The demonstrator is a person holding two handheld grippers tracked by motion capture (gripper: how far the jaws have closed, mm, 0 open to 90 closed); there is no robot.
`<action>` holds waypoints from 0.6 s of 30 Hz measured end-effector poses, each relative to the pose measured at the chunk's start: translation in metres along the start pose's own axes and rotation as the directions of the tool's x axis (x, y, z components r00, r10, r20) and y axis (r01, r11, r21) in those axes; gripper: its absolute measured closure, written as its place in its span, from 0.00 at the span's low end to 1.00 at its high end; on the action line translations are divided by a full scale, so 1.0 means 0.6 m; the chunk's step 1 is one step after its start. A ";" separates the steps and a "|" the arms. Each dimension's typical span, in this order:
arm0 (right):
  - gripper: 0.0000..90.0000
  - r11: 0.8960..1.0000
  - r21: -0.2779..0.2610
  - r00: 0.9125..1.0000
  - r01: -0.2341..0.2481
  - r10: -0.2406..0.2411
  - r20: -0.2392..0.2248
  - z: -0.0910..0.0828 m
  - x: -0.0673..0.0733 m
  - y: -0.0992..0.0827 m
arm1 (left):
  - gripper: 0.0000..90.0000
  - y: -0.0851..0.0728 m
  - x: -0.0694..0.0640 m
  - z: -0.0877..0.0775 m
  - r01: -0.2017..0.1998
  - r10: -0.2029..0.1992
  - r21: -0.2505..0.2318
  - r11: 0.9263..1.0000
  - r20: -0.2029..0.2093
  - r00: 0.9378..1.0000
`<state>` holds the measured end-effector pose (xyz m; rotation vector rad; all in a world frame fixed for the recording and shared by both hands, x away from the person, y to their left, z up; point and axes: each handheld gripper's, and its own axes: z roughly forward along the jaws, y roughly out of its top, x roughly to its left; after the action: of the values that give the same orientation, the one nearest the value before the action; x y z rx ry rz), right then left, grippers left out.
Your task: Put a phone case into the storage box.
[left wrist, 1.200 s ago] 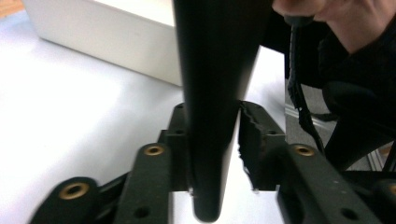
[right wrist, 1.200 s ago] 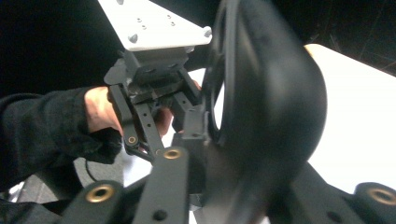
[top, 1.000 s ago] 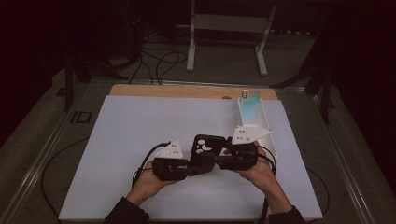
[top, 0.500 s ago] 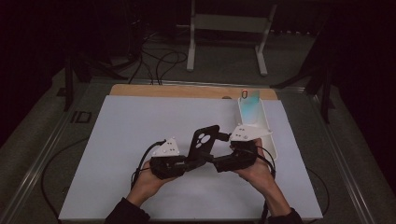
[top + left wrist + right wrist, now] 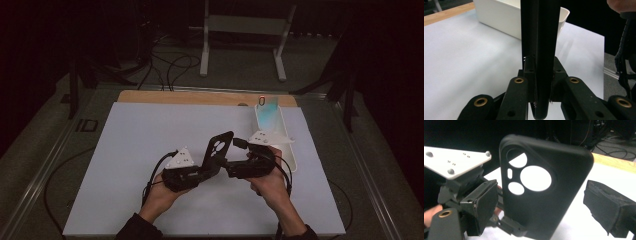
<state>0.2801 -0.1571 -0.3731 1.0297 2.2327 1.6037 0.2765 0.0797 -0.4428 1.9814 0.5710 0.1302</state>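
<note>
The phone case (image 5: pixel 544 192) is black. The grippers are black with gold dots. At 1 o'clock sits a white tray (image 5: pixel 287 150). The mat (image 5: pixel 125 145) is pale grey-white.

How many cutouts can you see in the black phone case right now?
4, all in the upper corner of the phone case in the right gripper view: one large round hole, two smaller round ones, and a small slot beside them. More may be hidden along its edges.

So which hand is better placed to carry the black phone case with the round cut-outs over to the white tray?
Left. The left gripper is clamped on the black phone case at its lower end, holding it upright. The right gripper has just opened, its pads apart from the case. The white tray lies beyond the right hand.
</note>
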 end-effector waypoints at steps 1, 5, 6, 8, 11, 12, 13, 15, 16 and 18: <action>0.15 1.000 0.000 1.000 -0.006 0.006 0.002 0.002 0.001 0.001 | 0.90 0.000 -0.001 0.001 -0.001 0.001 0.001 1.000 -0.002 1.000; 0.16 1.000 -0.007 0.999 -0.027 0.027 0.024 0.011 0.003 0.002 | 0.90 -0.002 -0.004 0.006 -0.001 0.002 0.011 1.000 -0.011 1.000; 0.16 0.999 -0.010 0.999 -0.033 0.033 0.025 0.013 0.003 0.003 | 0.90 -0.002 -0.004 0.007 -0.002 0.002 0.014 1.000 -0.016 1.000; 0.15 0.999 -0.015 0.999 -0.044 0.045 0.027 0.017 0.004 0.004 | 0.90 -0.004 -0.005 0.009 0.003 -0.003 0.015 1.000 -0.015 1.000; 0.14 0.999 -0.012 0.998 -0.035 0.035 0.042 0.022 0.008 0.005 | 0.90 -0.005 -0.007 0.012 0.010 -0.010 0.015 1.000 -0.019 1.000; 0.14 0.999 -0.013 0.998 -0.040 0.041 0.046 0.023 0.010 0.006 | 0.90 -0.005 -0.007 0.013 0.016 -0.016 0.015 1.000 -0.017 1.000; 0.14 0.999 -0.018 0.998 -0.040 0.041 0.044 0.025 0.011 0.007 | 0.90 -0.006 -0.008 0.014 0.016 -0.016 0.016 1.000 -0.021 1.000; 0.13 0.999 -0.025 0.998 -0.045 0.047 0.044 0.028 0.014 0.009 | 0.90 -0.006 -0.009 0.015 0.017 -0.017 0.018 1.000 -0.022 1.000; 0.13 0.999 -0.024 0.998 -0.046 0.047 0.044 0.029 0.015 0.009 | 0.90 -0.006 -0.010 0.016 0.013 -0.012 0.020 1.000 -0.028 1.000; 0.12 0.999 -0.020 0.998 -0.036 0.037 0.054 0.033 0.016 0.010 | 0.90 -0.006 -0.012 0.018 0.009 -0.009 0.025 1.000 -0.028 1.000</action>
<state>0.2860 -0.1349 -0.3735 1.1017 2.1717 1.5888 0.2724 0.0688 -0.4496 2.0042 0.6021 0.1460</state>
